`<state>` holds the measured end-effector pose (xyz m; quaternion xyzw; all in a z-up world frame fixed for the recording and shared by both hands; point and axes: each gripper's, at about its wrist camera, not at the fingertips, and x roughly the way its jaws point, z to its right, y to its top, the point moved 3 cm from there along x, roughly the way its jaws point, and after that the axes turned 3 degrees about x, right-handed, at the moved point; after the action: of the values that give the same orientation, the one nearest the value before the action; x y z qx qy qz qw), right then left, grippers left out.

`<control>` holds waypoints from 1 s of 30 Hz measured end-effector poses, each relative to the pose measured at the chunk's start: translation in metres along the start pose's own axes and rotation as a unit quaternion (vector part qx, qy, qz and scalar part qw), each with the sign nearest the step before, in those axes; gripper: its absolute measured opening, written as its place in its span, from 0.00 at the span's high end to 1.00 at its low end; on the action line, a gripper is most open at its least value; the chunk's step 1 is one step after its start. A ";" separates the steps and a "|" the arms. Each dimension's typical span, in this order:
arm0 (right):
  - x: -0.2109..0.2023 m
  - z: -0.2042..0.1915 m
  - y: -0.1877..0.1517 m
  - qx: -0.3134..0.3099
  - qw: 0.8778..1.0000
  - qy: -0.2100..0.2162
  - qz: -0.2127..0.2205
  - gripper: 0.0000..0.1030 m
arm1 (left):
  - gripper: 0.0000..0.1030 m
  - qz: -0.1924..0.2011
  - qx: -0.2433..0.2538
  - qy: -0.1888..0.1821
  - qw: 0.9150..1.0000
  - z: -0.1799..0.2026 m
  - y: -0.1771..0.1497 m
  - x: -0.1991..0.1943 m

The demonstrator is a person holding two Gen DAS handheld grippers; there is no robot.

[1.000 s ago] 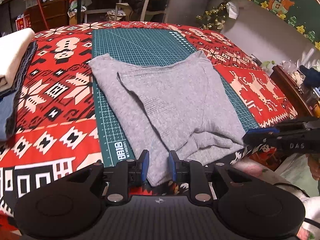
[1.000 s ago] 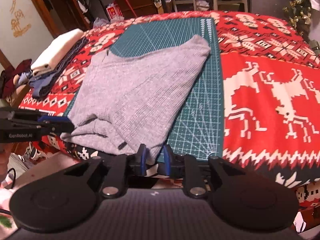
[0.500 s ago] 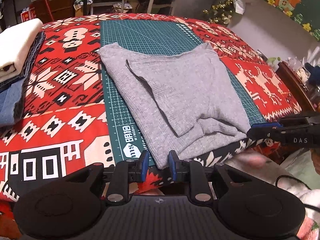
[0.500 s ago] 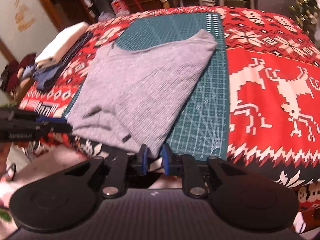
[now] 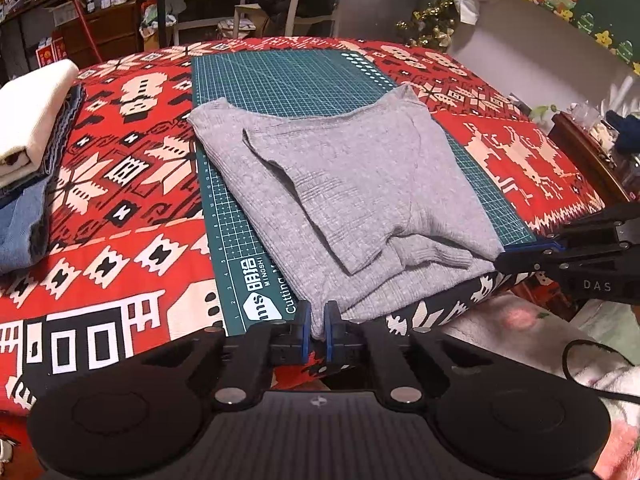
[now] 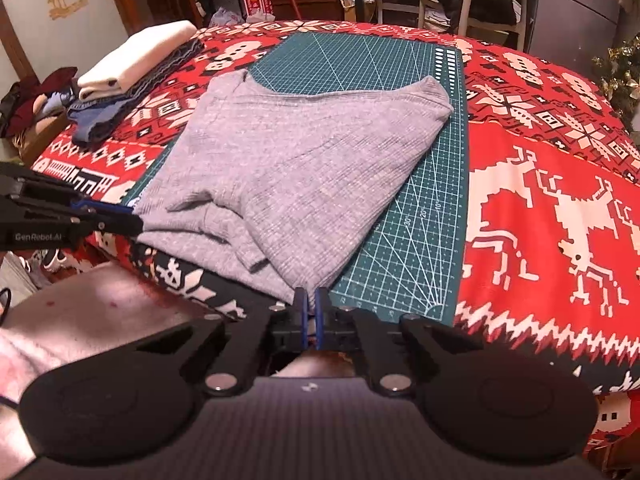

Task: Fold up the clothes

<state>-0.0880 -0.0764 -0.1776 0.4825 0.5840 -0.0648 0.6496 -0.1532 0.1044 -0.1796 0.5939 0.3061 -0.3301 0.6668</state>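
Sweater grey, partly folded on green cutting mat at near edge of counter, left hand-held gripper just closed, pinching near-left hem corner, right hand-held gripper just closed, pinching near-right hem corner

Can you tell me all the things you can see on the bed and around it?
grey sweater: one, grey, partly folded on the cutting mat, near edge at the bed's front
cutting mat: one, dark green with a white grid, middle of the blanket
blanket: one, red with white and black winter patterns, covers the bed
folded clothes pile: one stack, cream on top, blue below, left side of the bed
chair: one, pale, behind the bed
left gripper: one, black with blue pads, shut on the sweater's near left corner
right gripper: one, black with blue pads, shut on the sweater's near right corner
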 end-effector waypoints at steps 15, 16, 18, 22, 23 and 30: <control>-0.023 0.022 0.006 0.040 0.999 0.026 0.003 0.89 | 0.92 0.007 -0.038 -0.033 0.999 -0.017 -0.001 -0.023; -0.024 0.022 0.008 0.041 0.999 0.030 0.005 0.89 | 0.92 0.013 -0.046 -0.040 0.998 -0.019 0.002 -0.025; -0.022 0.019 0.011 0.040 0.998 0.037 0.012 0.89 | 0.92 0.029 -0.052 -0.054 0.997 -0.019 0.009 -0.027; -0.007 0.012 0.015 0.032 0.999 0.032 0.021 0.90 | 0.92 0.031 -0.050 -0.074 0.996 -0.014 0.020 -0.012; -0.003 0.010 0.015 0.027 0.999 0.035 0.020 0.93 | 0.92 0.023 -0.050 -0.076 0.996 -0.013 0.021 -0.005; 0.001 0.007 0.004 0.014 0.999 0.039 -0.012 0.99 | 0.92 -0.018 -0.054 -0.063 0.996 -0.016 0.011 0.006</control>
<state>-0.0802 -0.0785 -0.1775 0.4870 0.6135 -0.0617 0.6186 -0.1411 0.1207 -0.1799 0.5293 0.2914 -0.3620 0.7098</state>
